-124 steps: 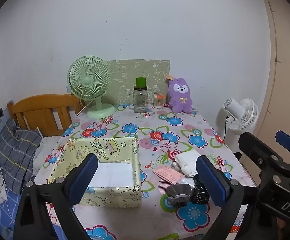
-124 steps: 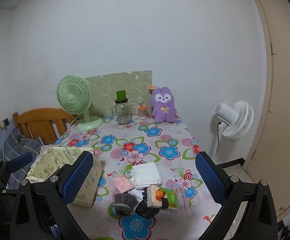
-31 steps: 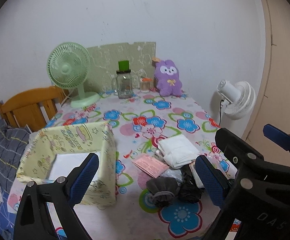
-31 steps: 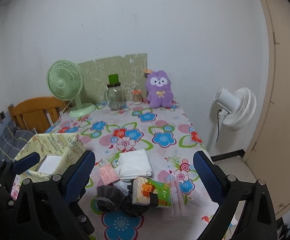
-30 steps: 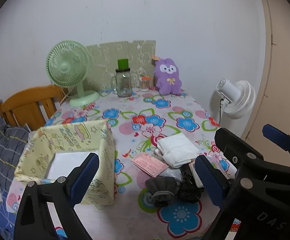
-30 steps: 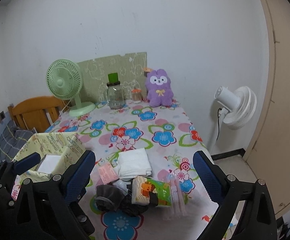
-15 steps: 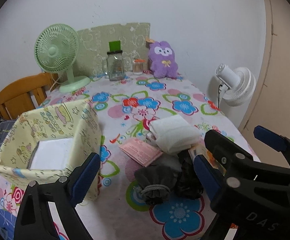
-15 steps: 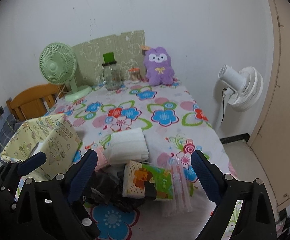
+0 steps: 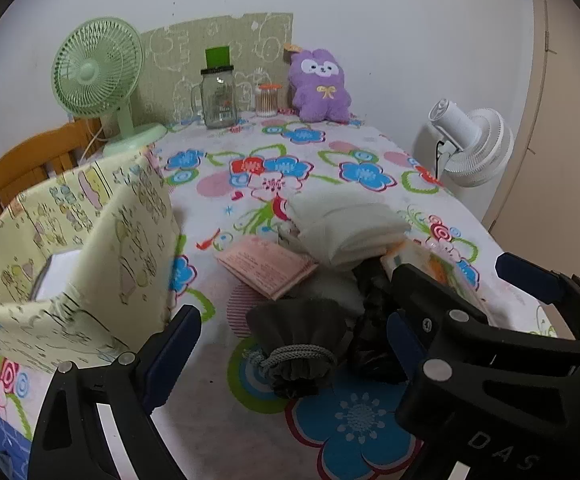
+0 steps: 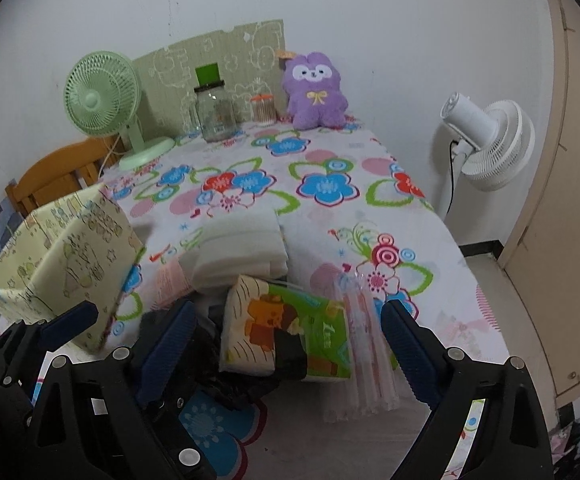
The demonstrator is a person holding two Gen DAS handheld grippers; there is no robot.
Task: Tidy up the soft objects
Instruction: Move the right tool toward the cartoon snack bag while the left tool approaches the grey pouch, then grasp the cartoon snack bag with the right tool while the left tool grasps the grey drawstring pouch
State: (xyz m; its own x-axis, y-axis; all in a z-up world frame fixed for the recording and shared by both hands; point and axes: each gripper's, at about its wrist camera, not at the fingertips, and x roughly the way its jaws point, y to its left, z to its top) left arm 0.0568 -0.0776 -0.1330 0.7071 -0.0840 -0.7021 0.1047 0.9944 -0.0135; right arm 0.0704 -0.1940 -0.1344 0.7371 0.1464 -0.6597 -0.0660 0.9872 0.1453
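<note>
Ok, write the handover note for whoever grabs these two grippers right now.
Left gripper: open, empty, low over the grey drawstring pouch.
Right gripper: open, empty, over the tissue pack.
Pile at the near end of the table: pouch, black crumpled item, folded white cloth, pink packet, tissue pack, clear sleeve of pink sticks.
Yellow fabric box stands to the left of the pile; only a white base panel shows inside.
Done: nothing is in the box that I can see.
Left: grasp each soft item and place it in the box, probably pouch first.
</note>
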